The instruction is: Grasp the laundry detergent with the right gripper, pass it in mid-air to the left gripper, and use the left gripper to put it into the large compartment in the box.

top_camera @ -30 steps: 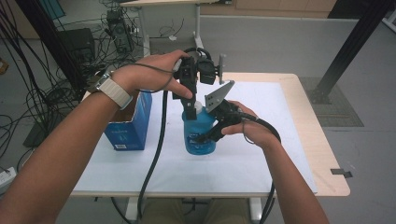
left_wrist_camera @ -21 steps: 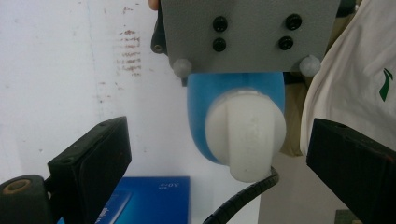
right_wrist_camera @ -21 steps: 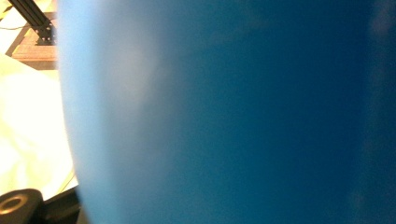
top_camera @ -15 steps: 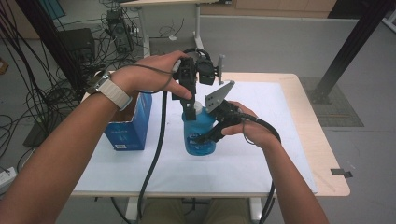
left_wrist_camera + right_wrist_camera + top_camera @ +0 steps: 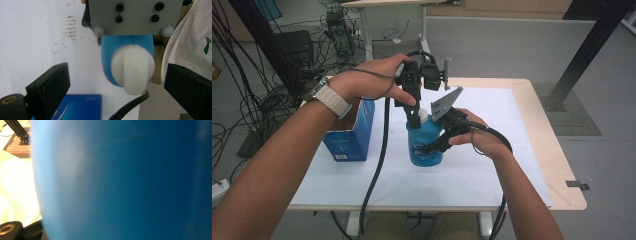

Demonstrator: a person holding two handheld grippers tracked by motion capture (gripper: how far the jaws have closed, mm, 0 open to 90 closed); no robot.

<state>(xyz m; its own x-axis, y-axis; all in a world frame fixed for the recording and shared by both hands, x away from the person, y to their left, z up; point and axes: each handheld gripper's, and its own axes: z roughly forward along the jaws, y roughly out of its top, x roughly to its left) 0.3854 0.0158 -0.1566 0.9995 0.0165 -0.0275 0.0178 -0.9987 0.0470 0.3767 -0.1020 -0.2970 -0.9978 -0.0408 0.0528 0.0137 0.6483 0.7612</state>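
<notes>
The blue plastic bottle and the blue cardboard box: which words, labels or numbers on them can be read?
Blue cardboard box: white print on its front and a short upside-down word on its face, both too small to read.
Blue plastic bottle with white cap: a dark label, too blurred to read.

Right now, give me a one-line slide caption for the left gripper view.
Left tool open above the white cap of a blue bottle, jaws on either side without touching it, blue box below.
</notes>
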